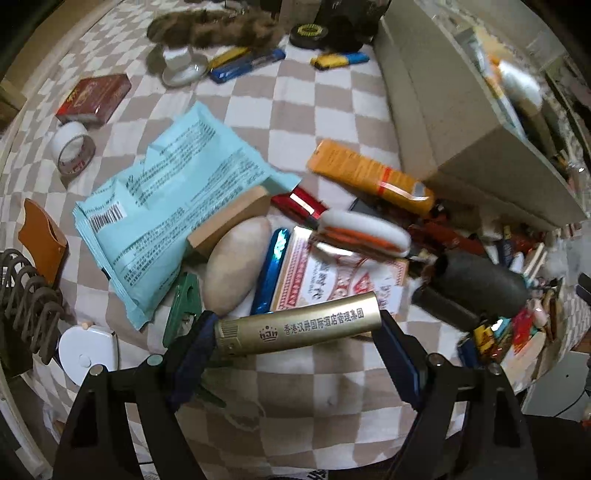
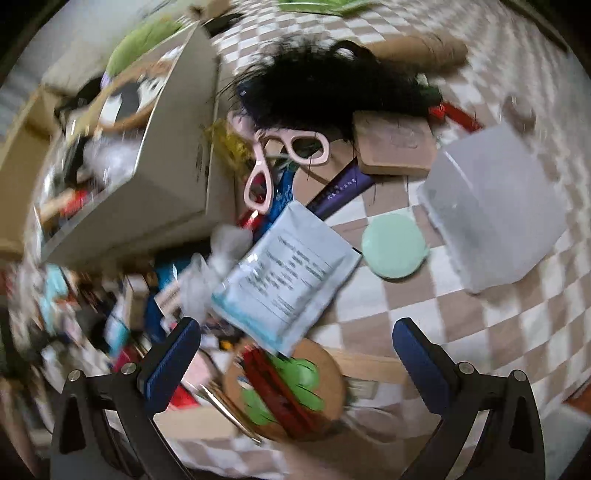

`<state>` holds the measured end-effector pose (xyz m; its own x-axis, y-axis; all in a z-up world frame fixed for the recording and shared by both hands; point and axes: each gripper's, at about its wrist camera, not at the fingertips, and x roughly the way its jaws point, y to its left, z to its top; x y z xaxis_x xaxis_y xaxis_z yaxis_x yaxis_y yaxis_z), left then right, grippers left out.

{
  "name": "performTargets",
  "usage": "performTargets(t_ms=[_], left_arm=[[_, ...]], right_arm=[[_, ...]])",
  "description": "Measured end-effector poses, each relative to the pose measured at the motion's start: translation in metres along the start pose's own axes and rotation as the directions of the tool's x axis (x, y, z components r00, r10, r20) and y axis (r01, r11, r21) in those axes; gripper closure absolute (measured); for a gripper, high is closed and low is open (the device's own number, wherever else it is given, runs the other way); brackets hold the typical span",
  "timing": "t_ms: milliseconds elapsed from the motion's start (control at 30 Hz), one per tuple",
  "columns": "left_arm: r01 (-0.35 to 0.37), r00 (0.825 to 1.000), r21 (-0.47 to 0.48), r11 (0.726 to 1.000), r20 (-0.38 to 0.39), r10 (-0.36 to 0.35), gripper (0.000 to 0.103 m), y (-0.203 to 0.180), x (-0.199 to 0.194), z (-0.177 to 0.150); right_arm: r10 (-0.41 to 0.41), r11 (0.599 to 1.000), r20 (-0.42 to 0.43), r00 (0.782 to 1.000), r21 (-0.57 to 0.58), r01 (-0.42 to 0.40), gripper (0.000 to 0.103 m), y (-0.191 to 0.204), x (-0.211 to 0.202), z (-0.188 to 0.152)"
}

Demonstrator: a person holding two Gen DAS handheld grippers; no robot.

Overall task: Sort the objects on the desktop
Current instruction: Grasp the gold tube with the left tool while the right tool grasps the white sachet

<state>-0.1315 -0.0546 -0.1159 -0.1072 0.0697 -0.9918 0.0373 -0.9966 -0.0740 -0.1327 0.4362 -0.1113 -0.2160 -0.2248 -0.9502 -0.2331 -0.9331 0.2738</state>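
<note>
My left gripper point(image 1: 295, 332) is shut on a gold tube point(image 1: 299, 328) with printed characters, held crosswise above the checked cloth. Beyond it lie a beige oval stone point(image 1: 231, 266), a blue shiny bar point(image 1: 271, 269), a red-patterned card box point(image 1: 332, 277), a light blue packet point(image 1: 166, 206) and an orange box point(image 1: 369, 177). My right gripper point(image 2: 295, 354) hangs open over a round cork coaster point(image 2: 288, 391) with red and green pieces on it. Ahead of it are a pale blue pouch point(image 2: 288, 273), pink scissors point(image 2: 273, 162), a mint round disc point(image 2: 395, 245) and a black furry item point(image 2: 314, 85).
A grey cardboard box point(image 1: 454, 110) holding mixed items stands at the right in the left wrist view and appears as the cardboard box point(image 2: 177, 147) at the left in the right wrist view. A frosted plastic box point(image 2: 495, 206), tape roll point(image 1: 72, 147), red book point(image 1: 96, 98) and brown fur point(image 1: 214, 27) lie around.
</note>
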Motion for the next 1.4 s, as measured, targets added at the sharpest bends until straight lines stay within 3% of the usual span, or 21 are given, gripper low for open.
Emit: performTargets(t_ms=[167, 300, 533, 767, 967, 1033, 1100, 1400], left_arm=[[0.028, 0.999, 0.018, 0.999, 0.042, -0.029, 0.019, -0.013, -0.018, 0.003], [0.046, 0.997, 0.051, 0.998, 0.064, -0.049, 0.018, -0.018, -0.023, -0.001], [0.061, 0.995, 0.092, 0.994, 0.073, -0.068, 0.018, -0.029, -0.026, 0.000], [0.063, 0.994, 0.134, 0.989, 0.079, -0.074, 0.018, -0.039, -0.029, 0.001], [0.065, 0.993, 0.145, 0.987, 0.087, -0.078, 0.018, -0.044, -0.032, 0.003], [0.066, 0.993, 0.143, 0.988, 0.091, -0.079, 0.018, -0.045, -0.034, 0.003], [0.069, 0.992, 0.140, 0.988, 0.098, -0.084, 0.018, -0.046, -0.037, 0.003], [0.094, 0.983, 0.142, 0.985, 0.143, -0.115, 0.018, -0.061, -0.057, 0.004]], right_arm=[[0.078, 0.966, 0.032, 0.996, 0.246, -0.083, 0.000, -0.018, 0.014, 0.011], [0.083, 0.948, 0.016, 0.996, 0.307, -0.084, 0.000, -0.018, 0.028, 0.012], [-0.017, 0.952, 0.019, 1.000, 0.307, 0.011, 0.000, -0.008, 0.041, 0.017], [-0.047, 0.958, -0.046, 0.998, 0.280, 0.058, 0.001, -0.009, 0.051, 0.016], [-0.032, 0.983, -0.078, 0.996, 0.176, 0.046, 0.026, 0.003, 0.051, 0.010], [-0.034, 0.987, -0.081, 0.996, 0.155, 0.047, 0.028, 0.005, 0.049, 0.007], [-0.027, 0.990, -0.071, 0.997, 0.137, 0.037, 0.040, 0.008, 0.044, 0.006], [0.042, 0.990, -0.001, 0.999, 0.138, -0.042, 0.046, 0.004, 0.006, 0.001]])
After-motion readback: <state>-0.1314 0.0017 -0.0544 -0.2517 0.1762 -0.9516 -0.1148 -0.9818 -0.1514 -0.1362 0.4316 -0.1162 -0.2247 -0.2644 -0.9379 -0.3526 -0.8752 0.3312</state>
